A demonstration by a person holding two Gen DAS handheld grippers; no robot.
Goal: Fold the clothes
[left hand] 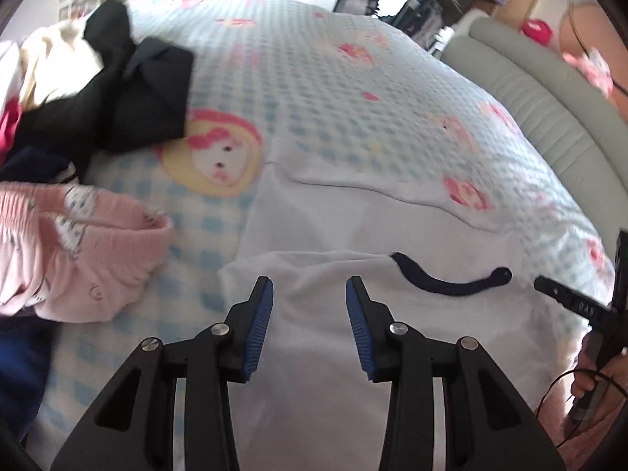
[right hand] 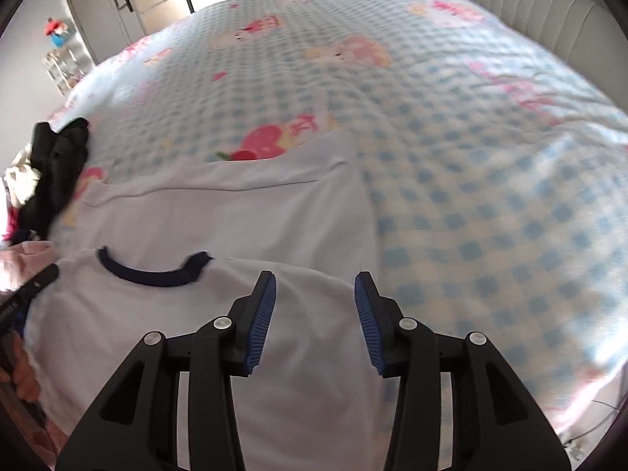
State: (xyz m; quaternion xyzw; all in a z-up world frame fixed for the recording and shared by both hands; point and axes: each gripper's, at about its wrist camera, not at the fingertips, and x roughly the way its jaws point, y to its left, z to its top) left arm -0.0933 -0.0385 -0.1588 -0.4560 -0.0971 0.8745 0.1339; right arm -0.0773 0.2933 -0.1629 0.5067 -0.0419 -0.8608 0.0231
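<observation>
Left wrist: pink garment beside white shirt.

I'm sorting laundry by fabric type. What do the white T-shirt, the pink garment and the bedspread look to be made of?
White T-shirt: thin, matte knit, probably cotton jersey; it lies flat with soft creases and a navy ribbed collar.
Pink garment: soft, matte fabric with a gathered, elastic-looking edge, likely cotton knit.
Bedspread: thicker, with a puckered checked texture, possibly quilted or waffle cotton; blur leaves it open.
</observation>
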